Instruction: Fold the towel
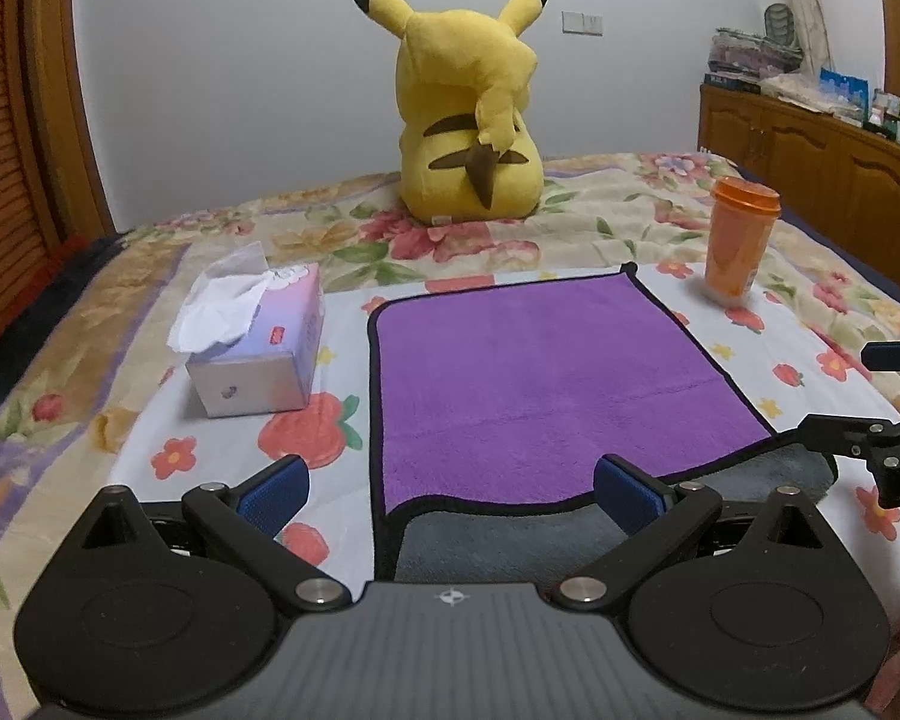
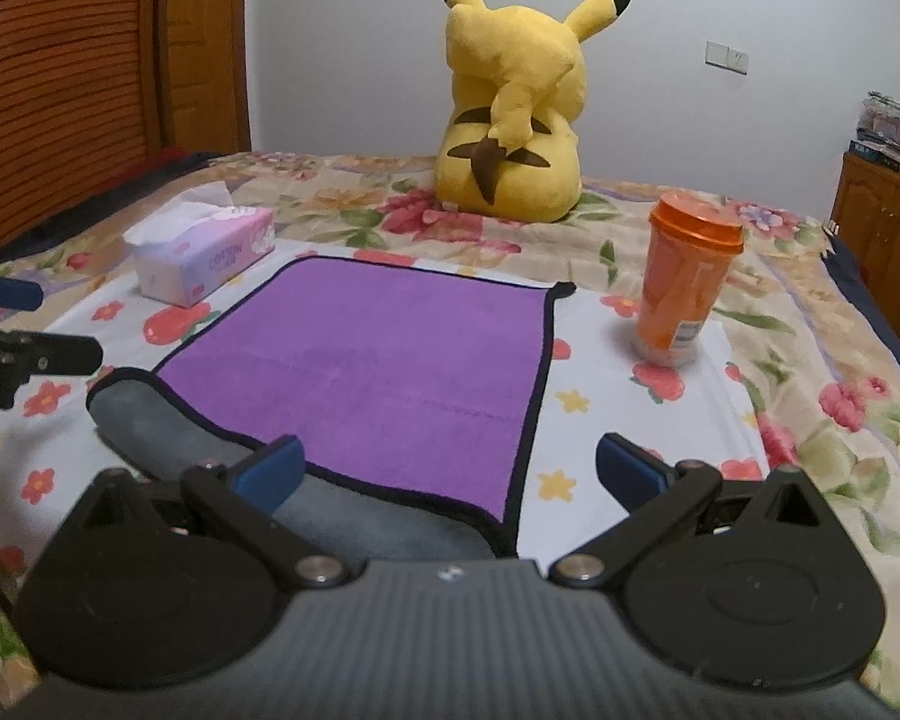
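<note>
A purple towel [image 1: 540, 372] with black edging and a grey underside lies on the bed, its near part folded so a grey strip [image 1: 510, 534] shows in front. It also shows in the right wrist view [image 2: 378, 366]. My left gripper [image 1: 450, 498] is open and empty, over the towel's near left corner. My right gripper [image 2: 450, 474] is open and empty, over the towel's near right corner. The right gripper shows at the right edge of the left wrist view [image 1: 882, 396]; the left gripper shows at the left edge of the right wrist view [image 2: 12, 330].
A tissue box [image 1: 258, 348] stands left of the towel. An orange lidded cup [image 1: 741, 240] stands at its far right corner. A yellow plush toy [image 1: 468, 108] sits behind on the floral bedspread [image 1: 630, 210]. A wooden cabinet [image 1: 810, 144] stands far right.
</note>
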Tool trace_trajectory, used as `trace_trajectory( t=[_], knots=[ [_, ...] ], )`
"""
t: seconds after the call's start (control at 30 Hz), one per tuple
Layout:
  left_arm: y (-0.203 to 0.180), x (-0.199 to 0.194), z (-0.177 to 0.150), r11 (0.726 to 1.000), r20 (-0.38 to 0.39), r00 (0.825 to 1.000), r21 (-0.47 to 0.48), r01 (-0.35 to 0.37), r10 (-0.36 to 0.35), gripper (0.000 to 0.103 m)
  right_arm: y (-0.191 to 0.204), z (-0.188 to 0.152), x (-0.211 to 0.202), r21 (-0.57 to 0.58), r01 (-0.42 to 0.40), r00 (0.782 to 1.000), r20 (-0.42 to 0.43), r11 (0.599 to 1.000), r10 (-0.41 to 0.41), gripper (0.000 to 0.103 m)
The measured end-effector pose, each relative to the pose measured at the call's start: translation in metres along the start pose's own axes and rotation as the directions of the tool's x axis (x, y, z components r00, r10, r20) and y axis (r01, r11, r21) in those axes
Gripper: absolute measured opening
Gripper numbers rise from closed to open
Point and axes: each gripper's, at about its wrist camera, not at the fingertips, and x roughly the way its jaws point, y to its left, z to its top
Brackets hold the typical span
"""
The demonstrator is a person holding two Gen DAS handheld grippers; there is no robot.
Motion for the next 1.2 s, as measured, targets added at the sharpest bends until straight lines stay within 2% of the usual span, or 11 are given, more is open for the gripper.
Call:
trace_trajectory(
  t=[0.17, 0.43, 0.8, 1.0, 1.03, 1.07, 1.1, 1.2],
  knots=[
    [0.008, 0.014, -0.002, 1.0, -0.047, 0.999, -0.006, 0.017, -0.018, 0.101, 0.001, 0.001, 0.011, -0.018, -0.005, 1.0, -0.013, 1.0, 0.004, 0.103],
    [0.016, 0.036, -0.008, 0.997, -0.119, 0.99, -0.014, 0.075, -0.076, 0.082, -0.004, -0.004, 0.028, -0.013, -0.01, 0.997, -0.071, 1.0, 0.009, 0.103],
    [0.031, 0.062, -0.019, 0.995, -0.213, 0.973, -0.061, 0.072, -0.084, 0.068, -0.016, -0.017, 0.052, 0.02, 0.003, 0.986, -0.169, 1.0, 0.0, 0.103],
    [0.031, 0.062, -0.02, 0.995, -0.228, 0.97, -0.069, 0.077, -0.091, 0.059, -0.023, -0.019, 0.056, 0.065, -0.027, 0.977, -0.211, 0.998, 0.04, 0.102],
    [0.031, 0.063, -0.021, 0.995, -0.232, 0.968, -0.067, 0.078, -0.091, 0.059, -0.024, -0.02, 0.057, 0.072, -0.035, 0.975, -0.218, 0.997, 0.05, 0.1],
    [0.031, 0.063, -0.021, 0.994, -0.237, 0.967, -0.068, 0.081, -0.095, 0.059, -0.024, -0.02, 0.057, 0.08, -0.044, 0.973, -0.223, 0.996, 0.061, 0.091],
    [0.031, 0.063, -0.022, 0.994, -0.241, 0.965, -0.074, 0.082, -0.098, 0.059, -0.025, -0.019, 0.058, 0.089, -0.052, 0.97, -0.231, 0.995, 0.072, 0.088],
    [0.033, 0.065, -0.024, 0.993, -0.25, 0.963, -0.084, 0.083, -0.101, 0.059, -0.024, -0.019, 0.058, 0.094, -0.067, 0.968, -0.237, 0.993, 0.088, 0.087]
  ],
)
